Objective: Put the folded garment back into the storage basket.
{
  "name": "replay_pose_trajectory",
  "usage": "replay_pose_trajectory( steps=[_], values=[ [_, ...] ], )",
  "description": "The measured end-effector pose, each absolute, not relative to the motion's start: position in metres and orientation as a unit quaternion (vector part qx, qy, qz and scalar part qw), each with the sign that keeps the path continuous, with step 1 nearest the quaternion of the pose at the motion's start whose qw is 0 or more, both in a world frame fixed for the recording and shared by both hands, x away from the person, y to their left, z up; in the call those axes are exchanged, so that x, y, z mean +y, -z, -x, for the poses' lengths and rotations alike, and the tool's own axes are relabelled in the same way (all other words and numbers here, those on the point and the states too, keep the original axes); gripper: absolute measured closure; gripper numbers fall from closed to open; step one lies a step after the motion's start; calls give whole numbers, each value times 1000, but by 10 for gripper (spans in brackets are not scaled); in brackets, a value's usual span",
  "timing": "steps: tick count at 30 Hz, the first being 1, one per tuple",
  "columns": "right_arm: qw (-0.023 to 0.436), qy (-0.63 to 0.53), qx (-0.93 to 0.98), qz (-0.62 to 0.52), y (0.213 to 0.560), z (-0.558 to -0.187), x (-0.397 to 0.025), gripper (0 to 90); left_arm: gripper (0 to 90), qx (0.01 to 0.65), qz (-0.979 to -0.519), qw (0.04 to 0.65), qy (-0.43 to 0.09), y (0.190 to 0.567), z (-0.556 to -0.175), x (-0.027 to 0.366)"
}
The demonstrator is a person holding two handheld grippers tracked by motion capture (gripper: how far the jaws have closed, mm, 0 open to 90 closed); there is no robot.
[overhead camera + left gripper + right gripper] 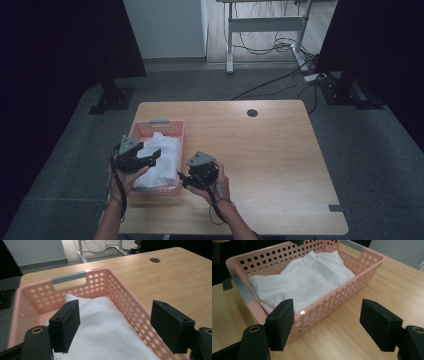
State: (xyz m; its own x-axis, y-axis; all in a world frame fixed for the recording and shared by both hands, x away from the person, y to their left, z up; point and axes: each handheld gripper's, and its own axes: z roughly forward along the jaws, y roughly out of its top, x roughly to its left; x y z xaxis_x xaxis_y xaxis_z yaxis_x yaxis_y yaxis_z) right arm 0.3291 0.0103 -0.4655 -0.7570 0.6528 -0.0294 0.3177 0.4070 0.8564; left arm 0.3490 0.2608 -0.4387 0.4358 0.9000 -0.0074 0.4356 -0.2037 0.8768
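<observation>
A pink perforated plastic basket (pixel 170 128) stands on the left part of the wooden table, with a crumpled white cloth (pixel 162 155) inside it. My left gripper (pixel 156 156) hovers over the cloth, open with nothing between its jaws. In the left gripper view the cloth (pixel 105 325) lies below the open jaws and the basket wall (pixel 125 300) runs past the right jaw. My right gripper (pixel 181 178) is open just right of the basket's near corner. In the right gripper view the basket (pixel 342 293) and cloth (pixel 304 280) sit ahead of the jaws.
The table (pixel 265 160) has a round cable hole (pixel 252 113) at the back. Dark panels on stands flank the table on the carpet. Cables (pixel 280 47) lie on the floor behind, by a white desk frame (pixel 230 45).
</observation>
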Motion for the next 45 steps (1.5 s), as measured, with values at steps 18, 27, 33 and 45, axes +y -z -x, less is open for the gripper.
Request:
replay_pose_trajectory(
  steps=[18,27,33,45],
  values=[
    [195,-459,809,-312,485,-301,-76,292,225,398,-759,450,-252,457,-304,198],
    [203,-457,806,-317,495,-278,-123,296,224,368,-770,465,-237,471,-277,169],
    [203,-454,806,-322,503,-261,-150,291,224,352,-775,472,-228,482,-259,154],
    [184,-433,814,-341,533,-244,-177,273,222,340,-790,466,-210,503,-244,140]
  ],
)
